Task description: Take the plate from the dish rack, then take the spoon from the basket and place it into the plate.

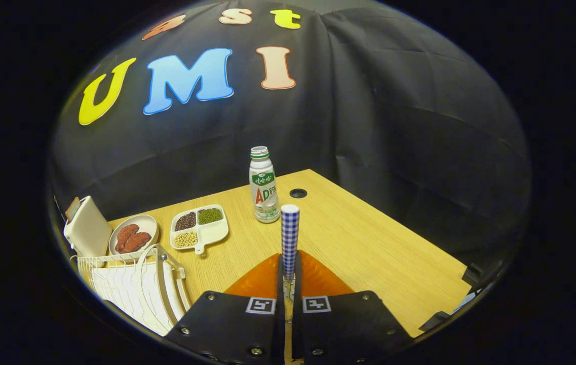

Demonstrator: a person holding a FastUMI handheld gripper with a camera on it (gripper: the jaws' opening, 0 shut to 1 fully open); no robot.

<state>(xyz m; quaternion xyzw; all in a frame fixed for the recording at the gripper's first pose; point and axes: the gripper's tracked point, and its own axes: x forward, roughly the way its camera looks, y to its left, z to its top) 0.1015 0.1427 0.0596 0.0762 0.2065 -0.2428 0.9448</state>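
1. Gripper view is showing the claw [288, 276] pinching a checked handle [290, 234], seemingly the spoon, both fingers pressing on it, upright.
2. The claw is hanging over the wooden surface [369, 243], a bottle [263, 185] standing beyond it.
3. The dish rack [130, 284] is sitting at the surface's left edge.
4. Judging progress: the spoon is looking fetched; which dish is the task's plate I cannot tell, so placing is remaining.

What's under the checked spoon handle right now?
The hand-held gripper is shut on the spoon handle, which stands upright over an orange plate. The spoon's bowl and the plate's centre are hidden behind the fingers.
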